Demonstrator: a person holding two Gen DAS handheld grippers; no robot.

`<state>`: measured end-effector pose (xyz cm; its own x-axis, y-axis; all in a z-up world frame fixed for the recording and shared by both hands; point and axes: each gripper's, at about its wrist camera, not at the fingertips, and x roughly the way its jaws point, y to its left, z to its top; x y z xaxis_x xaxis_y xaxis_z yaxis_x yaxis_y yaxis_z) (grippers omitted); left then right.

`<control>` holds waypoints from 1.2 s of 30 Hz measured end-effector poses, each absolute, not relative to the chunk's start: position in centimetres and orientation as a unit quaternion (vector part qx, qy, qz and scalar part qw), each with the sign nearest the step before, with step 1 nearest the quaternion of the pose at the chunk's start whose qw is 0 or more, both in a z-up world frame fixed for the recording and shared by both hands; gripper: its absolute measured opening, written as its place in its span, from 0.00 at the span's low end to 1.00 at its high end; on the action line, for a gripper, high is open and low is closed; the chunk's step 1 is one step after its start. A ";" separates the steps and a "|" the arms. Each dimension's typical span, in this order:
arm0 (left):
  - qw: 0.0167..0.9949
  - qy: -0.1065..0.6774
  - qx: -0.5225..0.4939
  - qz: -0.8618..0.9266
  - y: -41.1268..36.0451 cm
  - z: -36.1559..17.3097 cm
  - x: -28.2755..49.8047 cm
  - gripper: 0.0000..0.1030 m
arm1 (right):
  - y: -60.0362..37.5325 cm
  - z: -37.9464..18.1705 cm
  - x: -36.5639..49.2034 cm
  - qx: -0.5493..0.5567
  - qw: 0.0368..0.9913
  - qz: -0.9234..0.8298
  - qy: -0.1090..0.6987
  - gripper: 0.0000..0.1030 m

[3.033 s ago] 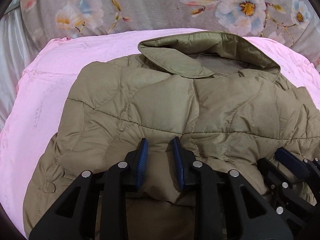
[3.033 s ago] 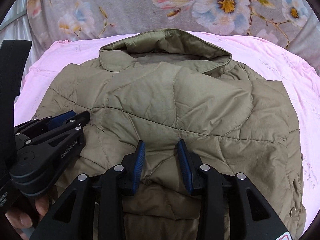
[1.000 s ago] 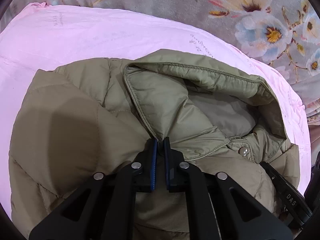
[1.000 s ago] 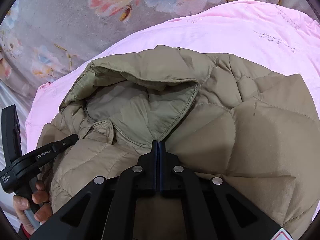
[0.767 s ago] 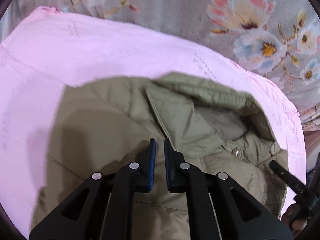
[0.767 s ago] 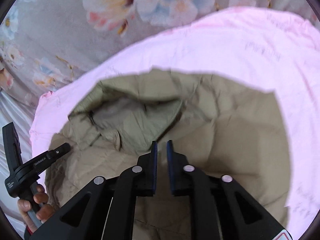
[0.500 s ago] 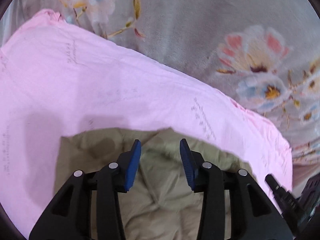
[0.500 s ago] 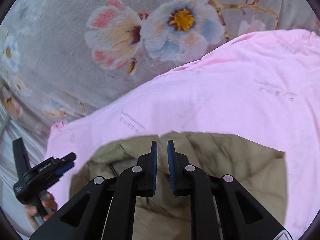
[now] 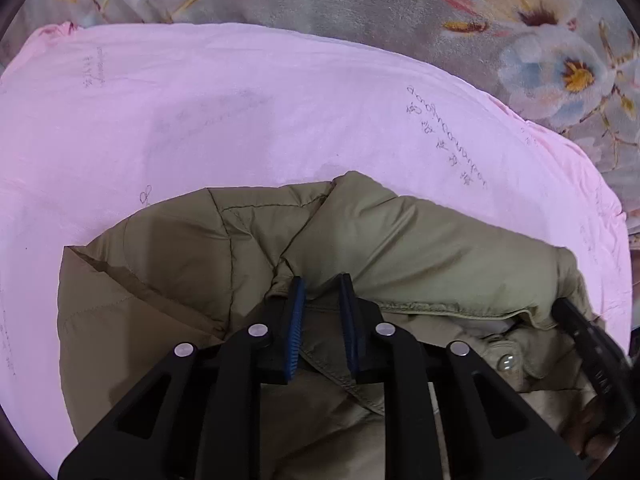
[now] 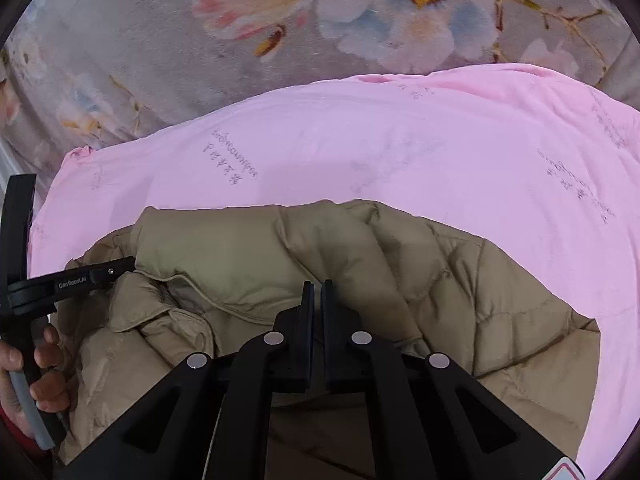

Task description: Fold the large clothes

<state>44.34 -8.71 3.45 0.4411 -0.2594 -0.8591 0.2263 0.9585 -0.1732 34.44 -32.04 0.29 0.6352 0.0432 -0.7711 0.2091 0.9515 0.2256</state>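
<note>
An olive quilted jacket (image 9: pixel 420 240) lies on a pink sheet (image 9: pixel 240 120), its collar end folded down over the body. My left gripper (image 9: pixel 320 284) is open, its blue pads straddling a fold at the collar without pinching it. In the right wrist view the jacket (image 10: pixel 460 272) fills the lower half, and my right gripper (image 10: pixel 316 286) has its jaws almost together with a narrow gap, resting on the folded edge. Whether cloth is pinched there is hidden. The left gripper (image 10: pixel 120 266) shows at the left, held by a hand (image 10: pixel 44 372).
A grey floral blanket (image 9: pixel 360 12) lies beyond the pink sheet, also seen in the right wrist view (image 10: pixel 280 40). The pink sheet (image 10: pixel 440 152) spreads wide past the jacket. A metal snap (image 9: pixel 507 361) shows on the jacket front.
Both grippers carried the collar end over and came down on the folded jacket. The left gripper has narrowed a little since half a second ago. The collar opening now faces down and toward me.
</note>
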 end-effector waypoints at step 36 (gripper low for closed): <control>0.909 0.399 0.092 -0.084 -11.9 1.6 41.5 0.14 | -32.3 -1.9 35.3 0.143 0.896 -0.073 0.413 0.00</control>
<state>41.52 -11.88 1.64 0.6676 -0.0796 -0.7402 0.2257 0.9691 0.0993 35.28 -32.31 -1.95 0.6477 -0.0123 -0.7618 0.2493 0.9483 0.1966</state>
